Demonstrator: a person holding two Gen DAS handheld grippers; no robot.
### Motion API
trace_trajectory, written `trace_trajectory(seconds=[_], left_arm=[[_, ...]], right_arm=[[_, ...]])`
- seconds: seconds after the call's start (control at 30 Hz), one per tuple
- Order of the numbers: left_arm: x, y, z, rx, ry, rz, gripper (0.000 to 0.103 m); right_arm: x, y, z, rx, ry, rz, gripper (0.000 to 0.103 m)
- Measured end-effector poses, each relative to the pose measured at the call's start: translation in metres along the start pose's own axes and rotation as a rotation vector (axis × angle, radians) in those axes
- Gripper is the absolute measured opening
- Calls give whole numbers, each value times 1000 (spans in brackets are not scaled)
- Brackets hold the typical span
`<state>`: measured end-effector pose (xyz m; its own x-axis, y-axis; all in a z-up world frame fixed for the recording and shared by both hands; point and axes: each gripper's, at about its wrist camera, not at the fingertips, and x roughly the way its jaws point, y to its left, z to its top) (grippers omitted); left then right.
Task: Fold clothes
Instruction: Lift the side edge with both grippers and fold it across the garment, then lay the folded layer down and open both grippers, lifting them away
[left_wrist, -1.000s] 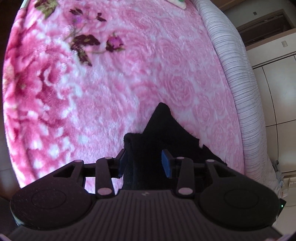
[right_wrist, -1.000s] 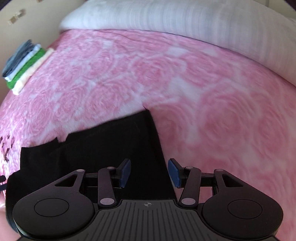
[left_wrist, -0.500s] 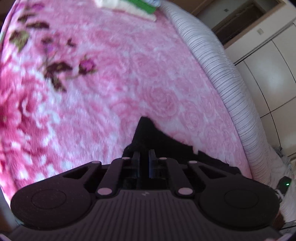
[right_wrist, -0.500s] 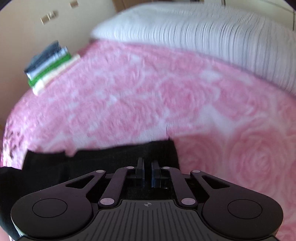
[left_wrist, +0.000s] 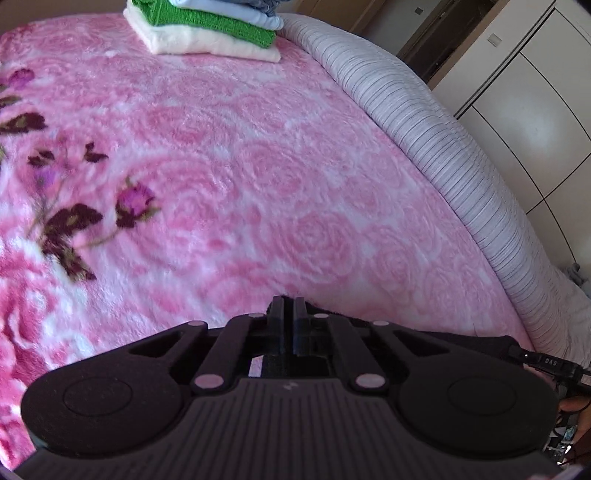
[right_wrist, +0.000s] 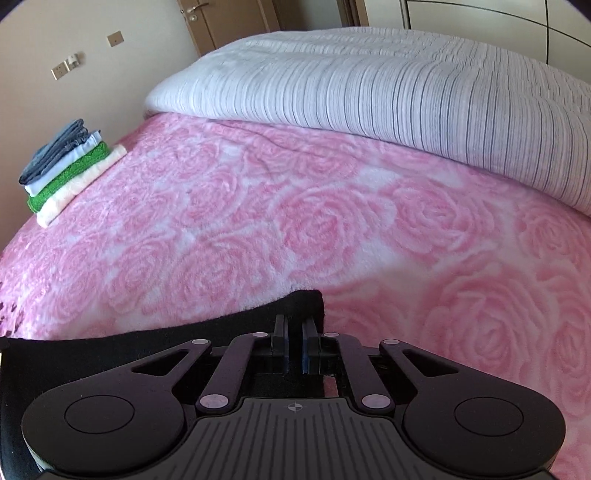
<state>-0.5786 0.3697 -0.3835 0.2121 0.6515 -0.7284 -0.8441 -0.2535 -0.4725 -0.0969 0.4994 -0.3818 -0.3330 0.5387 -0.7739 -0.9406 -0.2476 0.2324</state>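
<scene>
A black garment lies on the pink rose blanket of a bed. My right gripper is shut on its right corner, and the cloth stretches left from the jaws. My left gripper is shut on another corner of the black garment, which runs right behind the gripper body. Most of the garment is hidden under both grippers.
A stack of folded clothes, grey, pale blue, green and cream, sits at the far left corner of the bed; it also shows in the left wrist view. A striped white duvet lies rolled along the bed's far side. Wardrobe doors stand beyond.
Both grippers went from open over the black garment to shut on its corners. Both have since lifted and tilted up, so more of the bed and the folded stack shows.
</scene>
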Motion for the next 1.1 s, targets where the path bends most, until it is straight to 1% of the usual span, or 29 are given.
trace_trajectory(seconds=[0.03,0.1,0.13,0.17,0.23,0.27,0.33,0.37,0.4,0.47,0.5,0.53,0.57,0.6,0.63,0.67,0.73,0.77,0.8,0.9,0.93,0.97,1.03,1.07,1.1], left_arm=[[4,4,-1,-31,11,1,3],[9,13,-3,-109,27,-3,10],[11,17,-4,-145,31,-14,11],[11,18,-4,-160,30,-27,11],[8,13,-2,-115,8,-26,1],[4,8,-2,-79,-18,-28,1],[-4,-4,-2,-7,-73,-8,1],[-3,-6,-4,9,-79,10,1],[-1,-7,-6,22,-81,28,1],[13,-3,-8,44,-32,69,2],[19,-2,-8,60,-18,96,5],[19,-3,-7,73,-22,114,6],[18,-5,-5,80,-27,125,7],[13,-9,-3,88,-38,155,11],[8,-13,-1,96,-49,189,10],[-1,-20,-2,116,-66,217,7],[-20,-36,-5,162,-100,273,7],[-29,-45,-10,179,-94,263,7],[-37,-59,-20,207,-71,231,6],[-41,-101,-66,331,18,126,5],[-39,-112,-84,367,41,98,4],[-35,-119,-100,395,53,89,3],[-23,-124,-125,435,72,114,2],[-17,-117,-132,441,73,146,2],[-12,-110,-139,444,74,180,3]], right_arm=[[3,-2,0,11,10,0,5],[11,-7,-1,52,33,2,6],[15,-10,-1,73,44,3,9],[18,-11,-1,87,51,2,9],[14,-7,0,69,21,-15,7],[11,-3,0,50,-8,-21,7],[2,5,-2,6,-85,-23,6],[0,8,-4,-12,-108,-27,6],[4,9,-5,-20,-98,-42,6],[21,4,-8,-1,-23,-69,6],[28,0,-8,23,1,-69,10],[30,-1,-7,41,13,-76,16],[26,0,-5,53,13,-92,20],[21,2,-4,55,6,-115,26],[12,6,-4,45,-9,-145,28],[3,10,-5,34,-24,-175,28],[-20,25,-12,-20,-75,-197,30],[-32,35,-18,-52,-93,-180,30],[-41,46,-27,-83,-87,-129,30],[-56,88,-64,-189,-8,43,30],[-56,102,-79,-231,18,78,30],[-57,113,-93,-271,38,103,30],[-52,130,-118,-329,75,138,30],[-49,134,-128,-357,75,137,30],[-47,134,-135,-389,56,118,30]])
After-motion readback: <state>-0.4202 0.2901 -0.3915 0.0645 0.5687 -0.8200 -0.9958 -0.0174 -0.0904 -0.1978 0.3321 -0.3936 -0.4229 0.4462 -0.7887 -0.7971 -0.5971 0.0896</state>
